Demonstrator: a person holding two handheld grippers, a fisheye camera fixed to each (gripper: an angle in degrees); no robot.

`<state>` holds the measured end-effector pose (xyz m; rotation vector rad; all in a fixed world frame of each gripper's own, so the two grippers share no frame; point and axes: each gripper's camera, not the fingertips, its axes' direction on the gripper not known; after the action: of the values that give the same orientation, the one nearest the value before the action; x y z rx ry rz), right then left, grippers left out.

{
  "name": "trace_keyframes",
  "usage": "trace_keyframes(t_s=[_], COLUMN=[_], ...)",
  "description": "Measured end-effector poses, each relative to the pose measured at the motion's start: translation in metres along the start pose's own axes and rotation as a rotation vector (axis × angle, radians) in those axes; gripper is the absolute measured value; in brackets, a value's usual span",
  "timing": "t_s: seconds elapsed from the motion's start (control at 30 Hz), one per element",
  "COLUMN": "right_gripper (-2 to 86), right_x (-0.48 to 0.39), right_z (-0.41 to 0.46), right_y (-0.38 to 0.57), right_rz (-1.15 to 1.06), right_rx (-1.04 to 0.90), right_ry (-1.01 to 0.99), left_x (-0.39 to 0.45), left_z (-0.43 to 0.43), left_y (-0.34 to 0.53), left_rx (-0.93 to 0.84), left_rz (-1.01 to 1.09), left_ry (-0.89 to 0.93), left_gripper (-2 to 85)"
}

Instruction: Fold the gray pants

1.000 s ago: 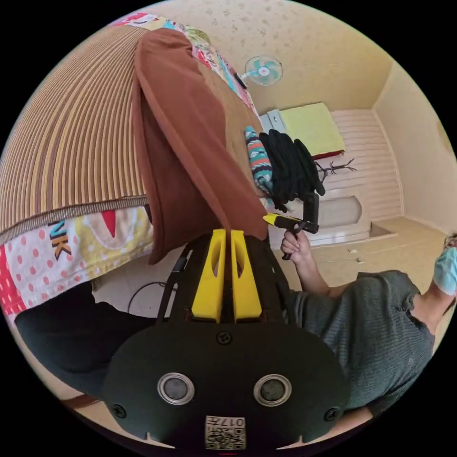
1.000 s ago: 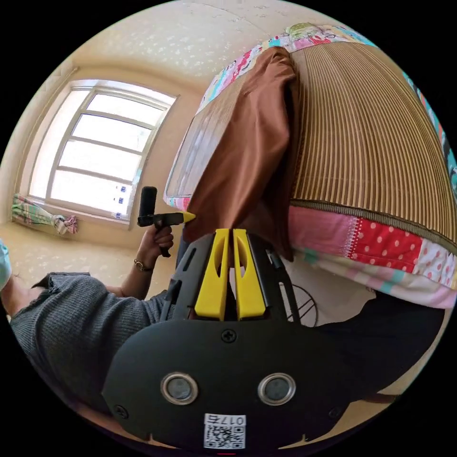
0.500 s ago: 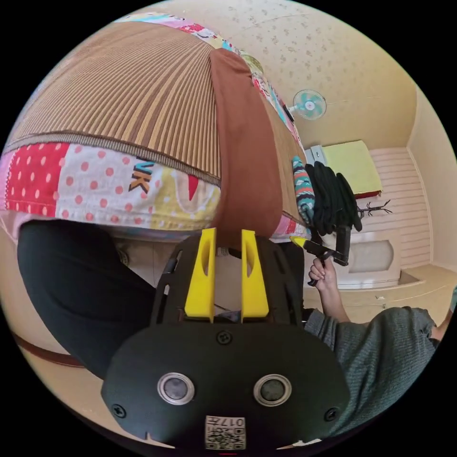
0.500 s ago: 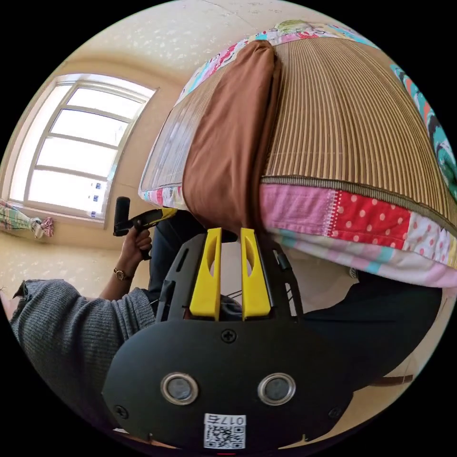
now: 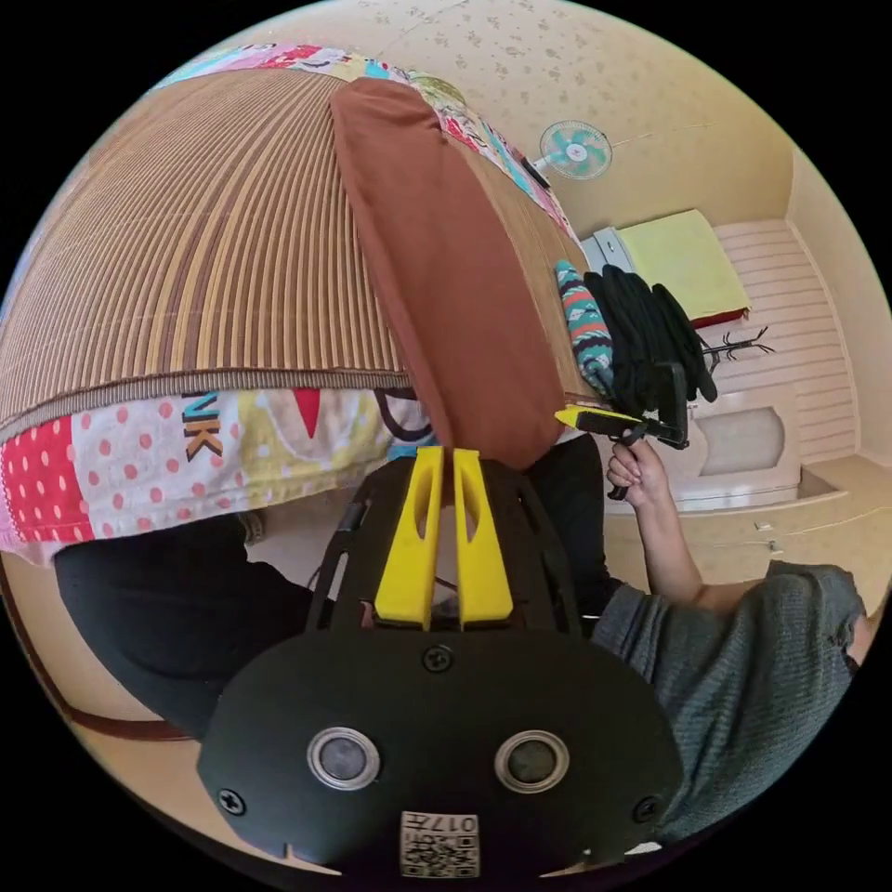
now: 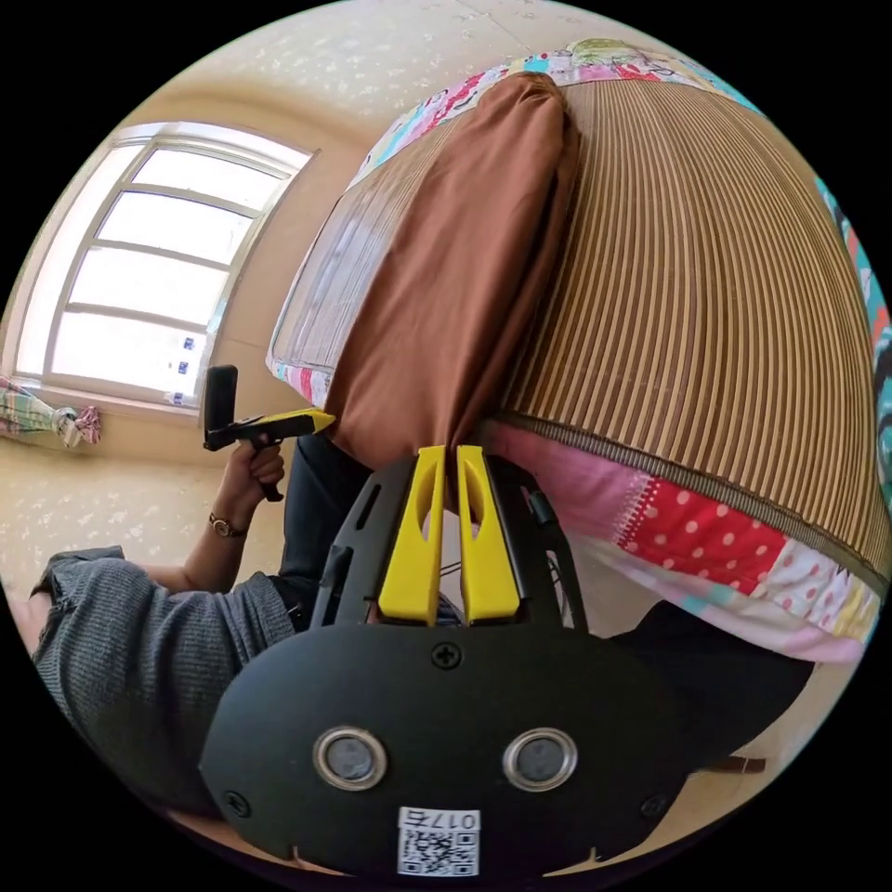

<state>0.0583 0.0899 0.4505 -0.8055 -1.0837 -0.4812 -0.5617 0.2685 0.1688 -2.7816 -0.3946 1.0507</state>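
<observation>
Both grippers are pinched nearly closed on the brown garment's (image 5: pixel 446 279) near edge: left gripper (image 5: pixel 441 457) and right gripper (image 6: pixel 443 455), at opposite corners. Garment lies lengthwise along the striped mat (image 5: pixel 195 269), its near end overhanging the mat's edge.

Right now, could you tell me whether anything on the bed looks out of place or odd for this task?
Yes: the garment stretched along the striped mat is brown, not gray. Its near end hangs over the bed edge, with both tongs, left and right, closed on its corners. A dark clothes pile sits at the bed's corner.
</observation>
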Motion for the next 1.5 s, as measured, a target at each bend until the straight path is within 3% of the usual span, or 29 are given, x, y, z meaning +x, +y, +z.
trace_keyframes(t_s=[0.13, 0.2, 0.3, 0.47, 0.7, 0.77, 0.87, 0.93, 1.1, 1.33, 1.5], right_gripper=[6.1, 8.3, 11.6, 12.7, 6.0, 4.4, 3.4, 3.1, 2.7, 2.5, 2.5], right_x=[0.03, 0.044, 0.06, 0.077, 0.076, 0.077, 0.069, 0.045, -0.007, -0.157, -0.206], right_z=[-0.015, -0.027, -0.039, -0.031, -0.016, -0.026, -0.05, -0.08, -0.169, -0.298, -0.338], right_y=[0.027, 0.023, -0.001, -0.056, -0.079, -0.064, -0.031, 0.004, 0.061, 0.143, 0.168], right_rz=[0.111, 0.142, 0.133, 0.155, 0.161, 0.114, 0.007, -0.133, -0.419, -0.918, -0.849], right_rx=[0.076, 0.132, 0.206, 0.23, 0.168, 0.207, 0.276, 0.366, 0.579, 0.761, 0.823], right_ry=[-0.028, -0.076, -0.109, -0.13, -0.141, -0.23, -0.444, -0.535, -0.682, -0.542, -0.529], left_x=[-0.014, -0.025, -0.035, -0.036, 0.011, 0.019, 0.048, 0.083, 0.193, 0.377, 0.469], left_z=[-0.011, -0.043, -0.069, -0.05, -0.004, -0.003, -0.027, -0.053, -0.171, -0.307, -0.361], left_y=[0.028, 0.032, 0.007, -0.071, -0.092, -0.081, -0.045, -0.019, 0.054, 0.136, 0.18], left_rx=[0.07, 0.288, 0.433, 0.301, 0.189, 0.145, 0.191, 0.241, 0.525, 0.755, 0.9], left_rz=[-0.098, -0.079, -0.061, -0.123, -0.096, -0.094, 0.025, 0.138, 0.457, 0.893, 0.955], left_ry=[0.035, 0.197, 0.259, 0.125, 0.104, 0.131, 0.338, 0.366, 0.553, 0.504, 0.456], left_gripper=[5.4, 6.6, 9.0, 16.8, 12.9, 8.2, 3.4, 3.0, 2.4, 2.3, 2.3])
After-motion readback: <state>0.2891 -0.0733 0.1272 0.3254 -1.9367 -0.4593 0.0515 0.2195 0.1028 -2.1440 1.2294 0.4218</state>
